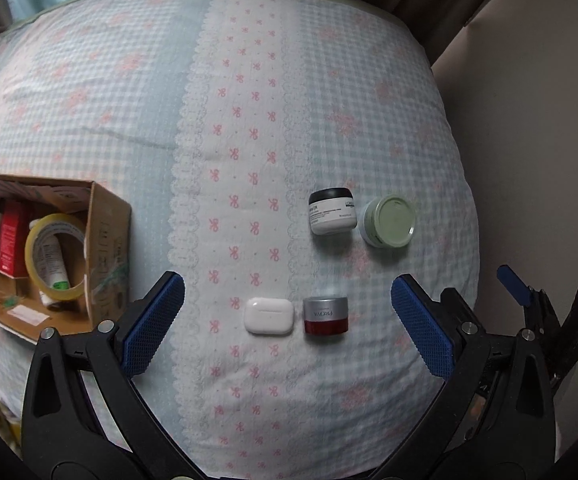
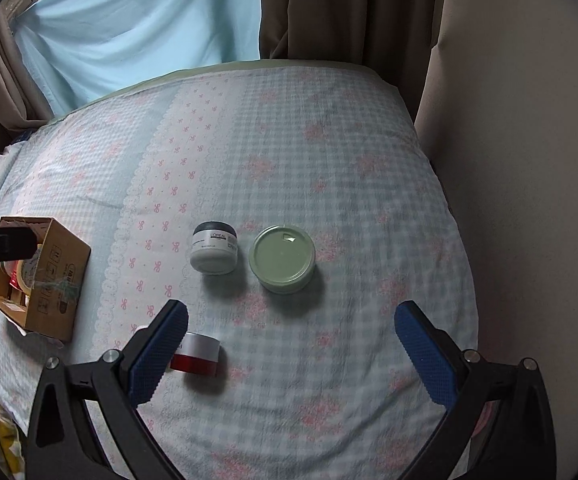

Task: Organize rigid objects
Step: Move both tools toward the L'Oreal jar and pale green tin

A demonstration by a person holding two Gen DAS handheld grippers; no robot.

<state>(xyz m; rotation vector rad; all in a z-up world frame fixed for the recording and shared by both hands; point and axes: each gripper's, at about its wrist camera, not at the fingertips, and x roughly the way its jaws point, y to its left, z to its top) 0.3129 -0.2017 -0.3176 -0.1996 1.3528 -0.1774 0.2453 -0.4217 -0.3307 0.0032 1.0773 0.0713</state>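
On the patterned bedspread lie a white earbud case (image 1: 269,316), a red and silver jar (image 1: 325,315) (image 2: 196,354), a white jar with a black lid (image 1: 332,216) (image 2: 213,248) and a pale green jar (image 1: 389,221) (image 2: 282,259). My left gripper (image 1: 288,320) is open above the case and the red jar, holding nothing. My right gripper (image 2: 291,344) is open too, near the green jar; its left finger hides part of the red jar. A cardboard box (image 1: 103,240) (image 2: 53,276) at the left holds a tape roll (image 1: 55,256), a red carton and a tube.
The bed's right edge runs along a beige wall (image 2: 529,200). Brown curtains (image 2: 349,8) and a light blue cloth (image 2: 137,20) hang behind the far edge. The other gripper's blue-padded finger (image 1: 515,288) shows at the right of the left wrist view.
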